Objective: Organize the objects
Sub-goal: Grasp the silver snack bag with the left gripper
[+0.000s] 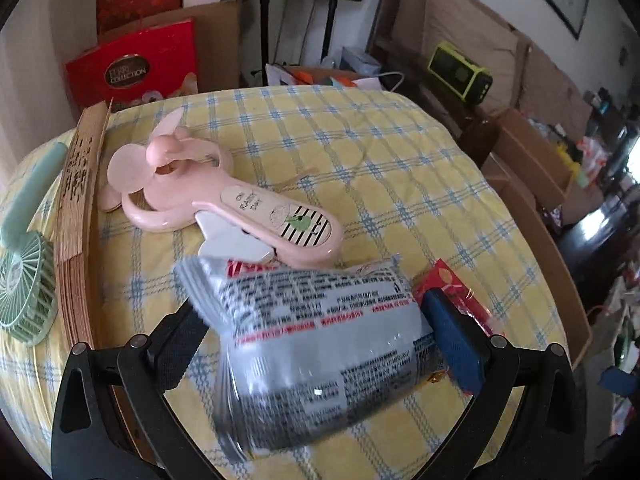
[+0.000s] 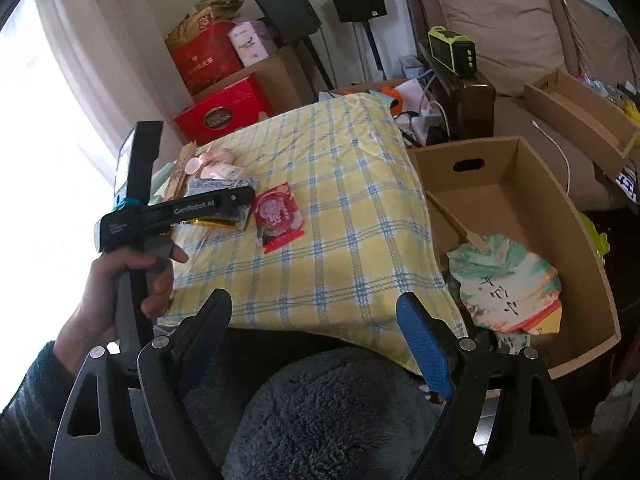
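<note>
In the left wrist view my left gripper [image 1: 308, 304] is shut on a grey snack packet [image 1: 320, 340] covered in small print, pinched by its two side edges just above the yellow checked tablecloth [image 1: 400, 184]. The packet is blurred. A red snack packet [image 1: 452, 284] lies beside the right pad. Behind them lie a pink hand fan [image 1: 240, 200], a folded wooden fan [image 1: 76, 220] and a green hand fan [image 1: 24, 280]. My right gripper [image 2: 314, 300] stands open and holds nothing, over the table's near edge and a fuzzy grey garment [image 2: 340, 412]. The red packet [image 2: 278, 216] lies mid-table.
An open cardboard box [image 2: 500, 160] to the right of the table holds a painted paper fan [image 2: 504, 280]. A gold packet [image 2: 208, 222] lies under the left gripper. Red gift boxes [image 2: 224, 112] and speakers stand behind the table; a sofa is at the back right.
</note>
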Motion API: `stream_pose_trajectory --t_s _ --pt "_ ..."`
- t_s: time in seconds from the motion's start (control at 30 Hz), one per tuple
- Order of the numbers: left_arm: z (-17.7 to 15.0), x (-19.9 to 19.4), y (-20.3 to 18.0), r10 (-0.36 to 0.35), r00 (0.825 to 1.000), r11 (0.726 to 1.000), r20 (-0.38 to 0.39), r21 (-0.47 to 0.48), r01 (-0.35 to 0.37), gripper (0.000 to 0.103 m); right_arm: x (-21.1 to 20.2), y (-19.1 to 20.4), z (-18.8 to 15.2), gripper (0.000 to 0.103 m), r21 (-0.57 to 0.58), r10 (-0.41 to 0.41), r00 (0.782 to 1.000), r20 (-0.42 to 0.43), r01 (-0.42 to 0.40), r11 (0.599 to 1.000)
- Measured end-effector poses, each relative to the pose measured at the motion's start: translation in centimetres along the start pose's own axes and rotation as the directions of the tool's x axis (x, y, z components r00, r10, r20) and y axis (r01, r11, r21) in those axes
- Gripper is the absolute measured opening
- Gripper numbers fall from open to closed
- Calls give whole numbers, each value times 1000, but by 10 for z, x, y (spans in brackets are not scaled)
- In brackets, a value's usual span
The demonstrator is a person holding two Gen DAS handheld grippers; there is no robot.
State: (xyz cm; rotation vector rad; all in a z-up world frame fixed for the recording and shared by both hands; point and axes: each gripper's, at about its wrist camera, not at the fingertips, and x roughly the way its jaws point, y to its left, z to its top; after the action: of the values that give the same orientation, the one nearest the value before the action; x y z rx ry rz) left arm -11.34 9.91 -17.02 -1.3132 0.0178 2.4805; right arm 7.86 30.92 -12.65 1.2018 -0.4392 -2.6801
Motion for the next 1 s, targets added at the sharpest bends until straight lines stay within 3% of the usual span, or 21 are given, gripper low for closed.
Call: stream_pose_trajectory --t_s 0.03,0.1,0.27,0.37,0.53,0.63,0.83,0.93,1.0 --pt "0 0 0 4 1000 1000 4 0 -4 100 -1 1 0 86 -4 0 1000 2 0 1000" --pt "-2 -3 -1 7 1000 1000 21 18 -7 76 -2 3 1 86 -12 -5 1000 5 5 1000" --pt "-8 -14 0 -4 1000 999 26 44 3 56 -4 5 2 86 -17 -21 1000 4 21 1000" --pt "-18 -31 9 27 999 999 31 28 -27 53 -12 7 4 86 -18 -30 999 20 30 999" --pt "-44 -82 44 20 995 997 96 -78 -12 52 -30 16 10 86 -44 -41 997 61 44 998" --pt "-42 -108 59 95 985 994 145 -68 -86 52 -35 18 13 86 -41 -60 995 75 63 997" --pt "-38 -146 101 189 958 975 214 -155 -158 52 -32 33 27 86 -74 -80 996 25 82 994" --pt "-42 -151 120 209 952 967 222 -190 -168 52 -31 43 38 87 -120 -123 992 41 127 985" --pt "-48 -148 133 212 953 962 216 -217 -165 52 -26 49 49 87 -167 -198 978 65 206 964"
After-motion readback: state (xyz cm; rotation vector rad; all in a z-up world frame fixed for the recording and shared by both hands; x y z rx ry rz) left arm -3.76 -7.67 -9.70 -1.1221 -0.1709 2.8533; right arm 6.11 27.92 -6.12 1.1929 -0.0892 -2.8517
